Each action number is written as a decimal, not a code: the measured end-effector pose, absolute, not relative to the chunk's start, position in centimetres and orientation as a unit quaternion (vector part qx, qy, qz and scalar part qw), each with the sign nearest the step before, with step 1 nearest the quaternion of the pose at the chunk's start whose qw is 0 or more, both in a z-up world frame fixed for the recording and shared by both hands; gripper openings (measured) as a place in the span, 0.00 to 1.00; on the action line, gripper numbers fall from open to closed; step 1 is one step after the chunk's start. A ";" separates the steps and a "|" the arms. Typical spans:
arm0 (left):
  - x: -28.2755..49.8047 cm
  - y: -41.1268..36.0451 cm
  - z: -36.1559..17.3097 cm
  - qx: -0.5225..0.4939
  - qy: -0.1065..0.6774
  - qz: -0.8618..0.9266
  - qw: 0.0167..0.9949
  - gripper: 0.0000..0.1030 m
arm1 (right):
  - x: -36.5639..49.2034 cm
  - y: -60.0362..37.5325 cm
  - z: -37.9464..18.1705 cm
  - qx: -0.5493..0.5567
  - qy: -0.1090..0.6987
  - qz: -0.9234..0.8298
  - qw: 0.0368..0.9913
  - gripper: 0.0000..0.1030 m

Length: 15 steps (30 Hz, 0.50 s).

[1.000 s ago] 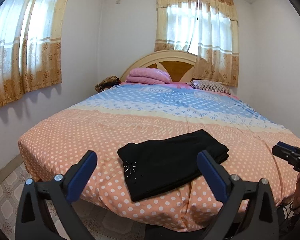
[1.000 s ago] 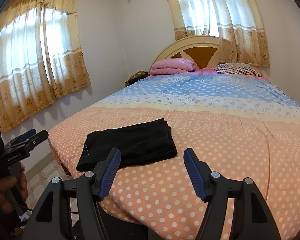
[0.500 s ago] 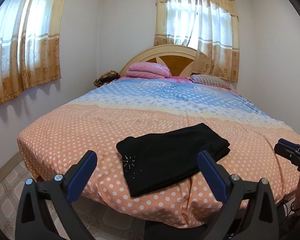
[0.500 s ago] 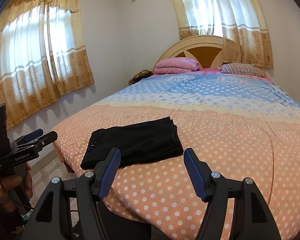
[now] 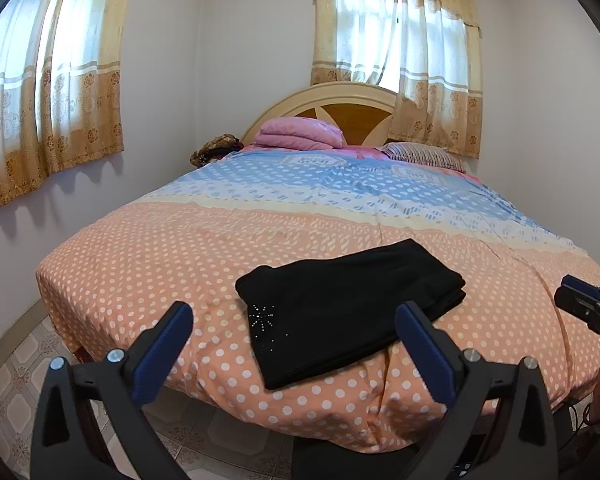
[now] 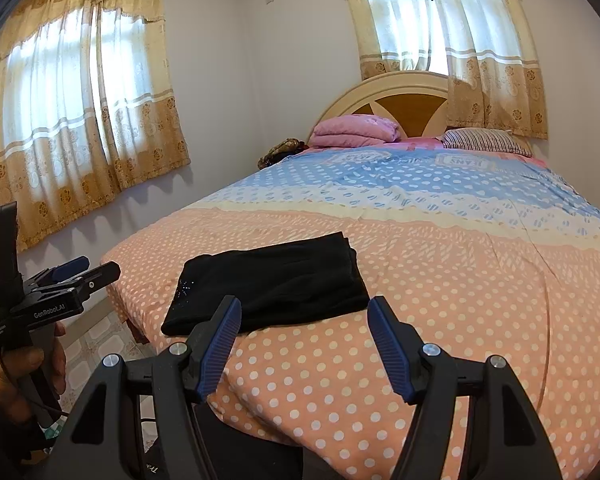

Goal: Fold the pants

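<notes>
Our left gripper (image 5: 294, 326) and right gripper (image 6: 304, 322) both have fingers spread apart, holding nothing. Over the last second both have drawn back from the bed (image 5: 140, 260). The folded black pants (image 5: 340, 300) lie flat at twelve o'clock, so we judge folding finished.

pants (image 5: 348, 312) on bed (image 5: 180, 248), pillows (image 5: 300, 138) behind

the pants (image 5: 348, 312) are matt black cloth with small glittering studs. the bedspread (image 5: 228, 252) is soft dotted cloth. the left gripper (image 5: 294, 344) and right gripper (image 6: 304, 334) have matt black plastic arms, ribbed blue pads (image 6: 220, 344) and shiny metal screws. the headboard (image 5: 356, 112) is glossy wood.
</notes>
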<state>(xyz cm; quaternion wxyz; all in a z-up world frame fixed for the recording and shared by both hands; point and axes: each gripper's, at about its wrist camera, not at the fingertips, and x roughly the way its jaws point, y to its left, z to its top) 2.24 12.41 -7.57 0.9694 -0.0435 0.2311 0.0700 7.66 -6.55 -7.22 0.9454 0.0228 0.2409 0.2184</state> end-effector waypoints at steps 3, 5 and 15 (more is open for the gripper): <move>2.2 12.4 -7.6 -0.044 0.230 0.070 0.970 1.00 | 7.6 -6.4 -7.2 0.023 0.241 0.219 0.945 0.65; 2.3 12.4 -7.6 -0.043 0.232 0.070 0.969 1.00 | 7.6 -6.4 -7.3 0.022 0.240 0.219 0.945 0.65; 2.2 12.4 -7.6 -0.044 0.232 0.070 0.969 1.00 | 7.6 -6.3 -7.3 0.021 0.240 0.219 0.945 0.65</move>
